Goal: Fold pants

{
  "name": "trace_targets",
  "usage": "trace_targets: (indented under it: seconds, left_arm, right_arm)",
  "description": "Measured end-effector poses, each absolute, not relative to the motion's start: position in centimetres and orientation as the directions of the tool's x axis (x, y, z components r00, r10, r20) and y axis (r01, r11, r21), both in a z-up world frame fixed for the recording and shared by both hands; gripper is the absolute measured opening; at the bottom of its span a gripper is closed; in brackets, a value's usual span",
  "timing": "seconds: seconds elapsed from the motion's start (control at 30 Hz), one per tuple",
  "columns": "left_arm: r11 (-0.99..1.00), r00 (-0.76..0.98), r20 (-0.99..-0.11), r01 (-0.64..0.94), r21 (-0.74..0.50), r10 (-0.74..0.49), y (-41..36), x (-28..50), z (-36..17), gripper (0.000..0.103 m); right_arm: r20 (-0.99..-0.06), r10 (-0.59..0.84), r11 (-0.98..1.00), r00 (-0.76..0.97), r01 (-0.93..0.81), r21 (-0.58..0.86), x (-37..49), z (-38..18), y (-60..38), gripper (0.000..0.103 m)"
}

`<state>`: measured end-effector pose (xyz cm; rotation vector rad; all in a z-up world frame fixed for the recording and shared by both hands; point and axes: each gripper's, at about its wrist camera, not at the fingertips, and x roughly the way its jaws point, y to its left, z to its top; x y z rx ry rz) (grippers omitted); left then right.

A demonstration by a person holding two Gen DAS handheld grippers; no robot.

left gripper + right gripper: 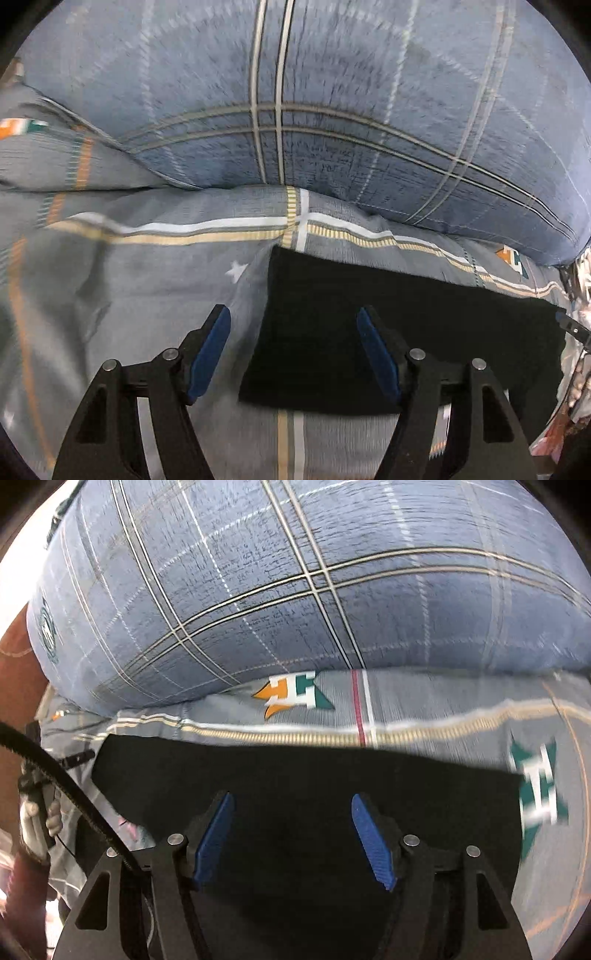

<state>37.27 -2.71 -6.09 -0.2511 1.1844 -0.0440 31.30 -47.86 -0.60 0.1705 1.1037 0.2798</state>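
Both jaws gape wide, empty: left gripper [293, 354] at the pants' [388, 332] left edge, right gripper [291, 834] above them; hasty pinches could snag the bedsheet [147, 277] too.

A bed [147, 288] covered by a grey sheet with cream, white and orange stripes and green-orange emblems. Flat on it lie black folded pants [388, 332]. Behind them, touching the sheet, rests a plump blue plaid pillow [369, 110].

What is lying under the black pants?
The black pants lie on a grey striped bedsheet. The sheet directly beneath them is covered, so anything there cannot be seen.
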Motion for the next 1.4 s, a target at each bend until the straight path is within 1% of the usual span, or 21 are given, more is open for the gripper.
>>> trace_targets:
  seconds: [0.13, 0.2, 0.23, 0.27, 0.33, 0.37, 0.4, 0.43, 0.47, 0.5, 0.57, 0.67, 0.83, 1.03, 1.23, 1.4]
  left_arm:
    - [0.962, 0.347, -0.911, -0.076, -0.262, -0.221, -2.9, 39.4, -8.1, 0.071]
    - [0.967, 0.367, -0.906, -0.057, -0.247, -0.21, -3.5, 39.8, -8.2, 0.082]
    - [0.97, 0.365, -0.907, -0.038, -0.241, -0.211, -4.1, 40.2, -8.4, 0.085]
    - [0.973, 0.366, -0.908, -0.029, -0.23, -0.204, -4.5, 40.4, -8.5, 0.087]
    - [0.982, 0.366, -0.914, -0.001, -0.189, -0.176, -5.6, 40.7, -8.6, 0.087]
    - [0.99, 0.359, -0.923, 0.028, -0.138, -0.138, -6.6, 40.7, -8.7, 0.079]
    - [0.993, 0.371, -0.922, 0.063, -0.096, -0.113, -7.5, 40.6, -8.5, 0.05]
    - [0.989, 0.392, -0.909, 0.096, -0.11, -0.14, -8.0, 40.2, -8.0, 0.03]
    - [0.988, 0.41, -0.901, 0.109, -0.106, -0.141, -8.3, 39.9, -7.3, 0.016]
    - [0.987, 0.421, -0.895, 0.116, -0.107, -0.146, -8.4, 39.7, -6.8, 0.006]
    - [0.991, 0.447, -0.887, 0.1, -0.085, -0.121, -8.1, 39.5, -5.9, 0.006]
    - [0.993, 0.472, -0.873, 0.072, -0.099, -0.121, -6.9, 39.2, -4.6, 0.006]
    - [0.992, 0.503, -0.855, 0.071, -0.106, -0.127, -6.4, 37.9, -2.5, 0.006]
    - [0.987, 0.532, -0.834, 0.03, -0.155, -0.147, -5.0, 36.1, -0.9, 0.006]
    - [0.985, 0.615, -0.77, 0.069, -0.159, -0.168, -4.8, 30.9, 3.0, 0.006]
    - [0.986, 0.674, -0.719, 0.105, -0.133, -0.168, -5.1, 25.6, 4.6, 0.006]
  right_arm:
    - [-0.884, 0.274, 0.956, 0.378, -0.205, 0.209, 34.2, -1.9, -46.0, 0.071]
    - [-0.902, 0.245, 0.956, 0.356, -0.241, 0.165, 35.2, -2.9, -44.7, 0.071]
    - [-0.909, 0.229, 0.956, 0.348, -0.256, 0.143, 35.6, -3.4, -44.1, 0.071]
    - [-0.914, 0.212, 0.955, 0.346, -0.271, 0.119, 36.0, -3.9, -43.5, 0.073]
    - [-0.91, 0.178, 0.952, 0.374, -0.299, 0.064, 36.4, -4.1, -42.3, 0.074]
    - [-0.912, 0.174, 0.949, 0.372, -0.312, 0.053, 36.4, -4.2, -41.7, 0.074]
    - [-0.918, 0.173, 0.944, 0.358, -0.325, 0.051, 36.3, -4.5, -41.1, 0.069]
    - [-0.92, 0.164, 0.938, 0.356, -0.346, 0.033, 36.0, -4.6, -40.4, 0.051]
    - [-0.916, 0.171, 0.926, 0.364, -0.376, 0.024, 35.7, -4.3, -39.7, 0.021]
    - [-0.917, 0.178, 0.922, 0.357, -0.387, 0.029, 35.5, -4.1, -39.3, 0.011]
    - [-0.914, 0.158, 0.923, 0.374, -0.385, 0.003, 35.0, -3.7, -39.0, 0.01]
    - [-0.898, 0.15, 0.934, 0.413, -0.358, -0.009, 34.3, -2.7, -38.8, 0.01]
    - [-0.864, 0.141, 0.951, 0.484, -0.309, -0.018, 33.0, 0.0, -39.0, 0.01]
    - [-0.831, 0.127, 0.955, 0.541, -0.294, -0.046, 30.8, 3.1, -38.3, 0.01]
    - [-0.802, 0.157, 0.95, 0.577, -0.311, -0.038, 26.7, 5.6, -37.6, 0.01]
    - [-0.788, 0.192, 0.95, 0.585, -0.313, -0.002, 21.7, 6.0, -37.7, 0.01]
